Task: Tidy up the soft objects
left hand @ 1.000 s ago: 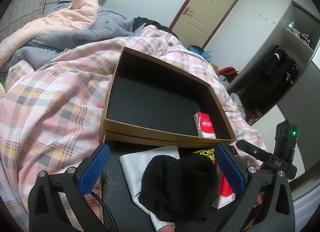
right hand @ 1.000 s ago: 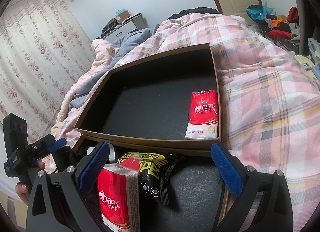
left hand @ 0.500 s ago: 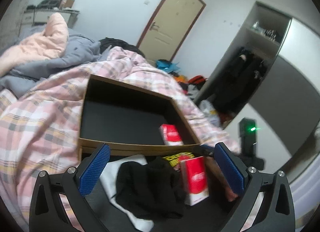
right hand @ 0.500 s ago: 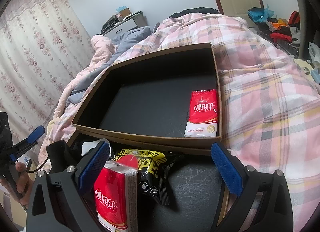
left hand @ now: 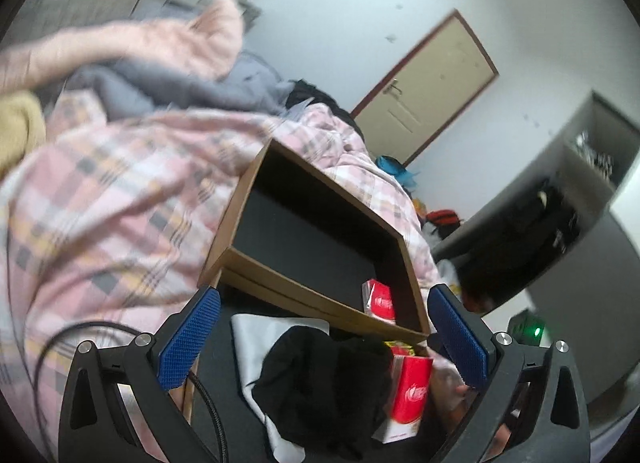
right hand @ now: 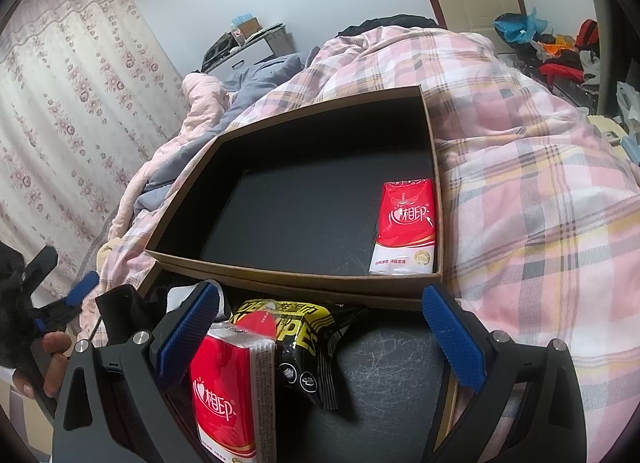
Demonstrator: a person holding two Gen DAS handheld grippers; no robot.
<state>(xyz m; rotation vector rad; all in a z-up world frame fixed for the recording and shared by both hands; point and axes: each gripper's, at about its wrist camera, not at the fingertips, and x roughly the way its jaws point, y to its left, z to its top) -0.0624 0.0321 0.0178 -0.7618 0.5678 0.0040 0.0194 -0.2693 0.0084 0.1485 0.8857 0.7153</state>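
Note:
A brown box (right hand: 436, 199) with a black inside lies on the plaid bed; it also shows in the left wrist view (left hand: 240, 199). One red tissue pack (right hand: 406, 231) lies in its near right corner (left hand: 378, 299). In front of it, on a black tray, stand another red tissue pack (right hand: 226, 387) (left hand: 410, 395), a black-yellow wipes packet (right hand: 300, 343), a black soft garment (left hand: 324, 379) and a white cloth (left hand: 260, 339). My left gripper (left hand: 324, 347) is open above the garment. My right gripper (right hand: 320, 339) is open, its left finger beside the near tissue pack.
Pink plaid duvet (right hand: 540, 183) surrounds the box. A grey and pink blanket heap (left hand: 160, 63) lies at the bed's head. A door (left hand: 424, 83), a wardrobe (left hand: 560, 223) and floor clutter (right hand: 560, 51) stand to the right. Floral curtains (right hand: 60, 123) hang at left.
The left gripper has swung and tilted, with the view blurred; the box now sits more central and slanted. The right gripper has barely moved. Both stay open.

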